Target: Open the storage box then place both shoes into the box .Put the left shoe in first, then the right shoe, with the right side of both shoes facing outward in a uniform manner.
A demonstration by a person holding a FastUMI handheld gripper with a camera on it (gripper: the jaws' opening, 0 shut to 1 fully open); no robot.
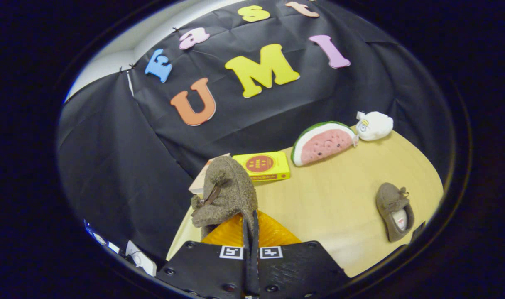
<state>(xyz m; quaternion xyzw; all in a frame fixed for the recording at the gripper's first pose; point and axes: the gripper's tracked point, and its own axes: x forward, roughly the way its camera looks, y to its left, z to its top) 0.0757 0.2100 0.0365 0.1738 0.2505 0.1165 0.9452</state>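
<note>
My gripper (250,218) has its two fingers pressed together on the rim of a fuzzy brown shoe (227,191), which tilts up just ahead of them at the table's left corner. An orange ribbed surface (273,234), seemingly the storage box, lies right under the shoe and on both sides of the fingers; I cannot tell whether it is open. The second brown shoe (395,211) lies on the wooden table (331,195), well off to the right of the fingers, its opening showing a pale insole.
Beyond the held shoe lies a yellow book (263,166) with a pale flat object (198,180) beside it. A watermelon-slice plush (323,143) and a white plush toy (375,125) sit at the table's far edge against the black cloth wall.
</note>
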